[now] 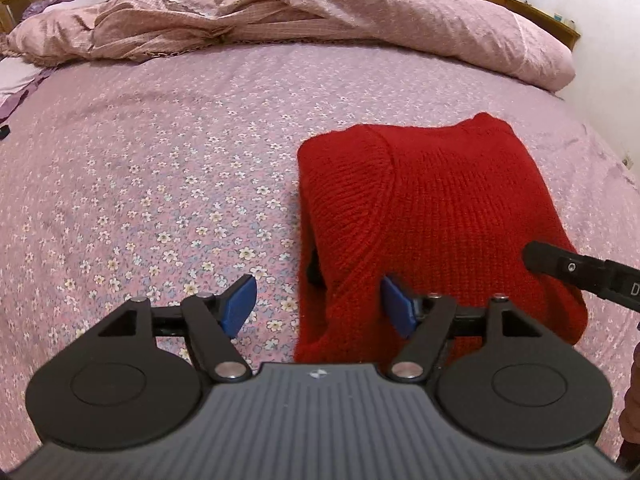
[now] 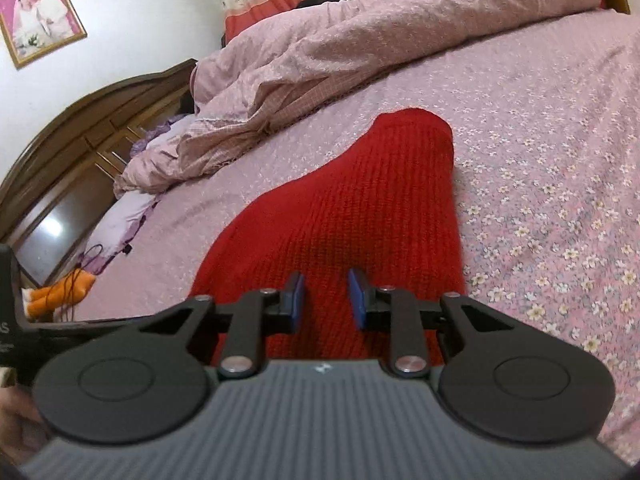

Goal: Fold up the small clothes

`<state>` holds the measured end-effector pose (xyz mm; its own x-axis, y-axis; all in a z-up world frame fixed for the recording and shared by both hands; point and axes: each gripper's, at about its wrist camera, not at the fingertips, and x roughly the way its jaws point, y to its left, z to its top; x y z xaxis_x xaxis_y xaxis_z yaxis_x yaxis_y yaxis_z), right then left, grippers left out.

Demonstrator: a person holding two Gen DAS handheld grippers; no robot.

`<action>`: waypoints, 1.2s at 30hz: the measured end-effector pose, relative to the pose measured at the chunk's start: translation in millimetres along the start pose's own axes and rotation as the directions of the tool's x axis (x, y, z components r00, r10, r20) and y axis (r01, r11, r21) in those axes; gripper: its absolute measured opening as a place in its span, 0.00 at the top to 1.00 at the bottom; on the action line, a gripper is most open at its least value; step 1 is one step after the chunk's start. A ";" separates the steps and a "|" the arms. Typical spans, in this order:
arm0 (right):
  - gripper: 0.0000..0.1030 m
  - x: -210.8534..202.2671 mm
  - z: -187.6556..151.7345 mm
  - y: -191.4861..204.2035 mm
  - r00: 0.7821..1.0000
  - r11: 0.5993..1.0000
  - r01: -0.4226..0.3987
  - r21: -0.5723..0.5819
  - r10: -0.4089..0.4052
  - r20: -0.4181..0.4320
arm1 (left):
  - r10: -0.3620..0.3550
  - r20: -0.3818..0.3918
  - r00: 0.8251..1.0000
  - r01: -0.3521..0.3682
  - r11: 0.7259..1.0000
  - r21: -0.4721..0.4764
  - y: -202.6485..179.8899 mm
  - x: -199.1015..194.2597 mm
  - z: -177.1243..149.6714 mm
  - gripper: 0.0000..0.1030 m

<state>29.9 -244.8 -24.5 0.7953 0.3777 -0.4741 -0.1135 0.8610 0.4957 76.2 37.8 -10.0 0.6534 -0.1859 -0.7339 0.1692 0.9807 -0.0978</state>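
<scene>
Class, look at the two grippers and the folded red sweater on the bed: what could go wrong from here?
1. The left gripper is open at the red knit sweater's near edge; closing might catch one layer and undo the fold.
2. The right gripper hangs open above the knit; its pads could snag it.

Folded sweater (image 1: 436, 216) lies on bed (image 1: 160, 168); bunched duvet (image 1: 320, 12) behind it; left claw (image 1: 320, 306) at its near-left edge.
</scene>
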 end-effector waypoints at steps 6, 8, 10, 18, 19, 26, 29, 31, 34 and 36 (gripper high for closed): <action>0.72 -16.1 0.1 4.2 0.999 1.000 0.021 0.006 -0.021 0.036 | 0.014 0.006 1.000 -0.014 1.000 -0.009 -8.7 -12.7 -0.5 0.22; 0.71 -23.3 -0.1 6.4 0.998 1.000 0.027 0.006 -0.028 0.051 | 0.014 0.003 1.000 -0.014 1.000 -0.013 -11.1 -18.3 -1.7 0.21; 0.65 -31.2 -0.6 8.9 0.998 0.999 0.034 0.008 -0.035 0.058 | 0.013 -0.002 1.000 -0.013 1.000 -0.017 -13.9 -23.4 -3.2 0.19; 0.46 -65.2 -9.8 22.2 0.993 0.997 0.078 -0.025 -0.075 0.094 | 0.011 0.007 1.000 -0.011 1.000 0.013 -33.7 -50.5 -19.4 0.10; 0.42 -68.0 -11.2 23.5 0.993 0.996 0.082 -0.028 -0.079 0.090 | 0.005 0.003 1.000 -0.005 1.000 0.012 -36.1 -52.8 -21.3 0.08; 0.30 -82.4 -25.5 29.3 0.992 0.991 0.123 -0.053 -0.120 0.049 | 0.019 -0.008 1.000 -0.019 0.999 0.051 -52.6 -60.8 -29.5 0.03; 0.29 -82.8 -30.5 28.5 0.988 0.987 0.152 -0.060 -0.150 0.041 | 0.020 -0.027 0.999 -0.019 0.999 0.049 -54.3 -57.4 -30.9 0.02; 0.28 -81.0 -33.0 28.2 0.985 0.983 0.172 -0.067 -0.170 0.035 | 0.020 -0.048 0.999 -0.018 0.999 0.045 -55.1 -53.0 -32.8 0.02; 0.28 -77.5 -37.7 28.5 0.982 0.979 0.189 -0.072 -0.188 0.016 | 0.023 -0.075 0.997 -0.019 0.999 0.041 -55.2 -46.2 -36.5 0.02; 0.28 -74.1 -40.9 28.9 0.980 0.977 0.199 -0.079 -0.199 0.005 | 0.026 -0.091 0.995 -0.023 0.999 0.040 -53.7 -41.2 -37.5 0.02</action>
<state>-56.6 -234.0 -4.8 0.8049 0.1971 -0.5597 0.0003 0.9431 0.3326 12.5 -4.9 0.2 0.5875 -0.1538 -0.7945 0.1834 0.9815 -0.0544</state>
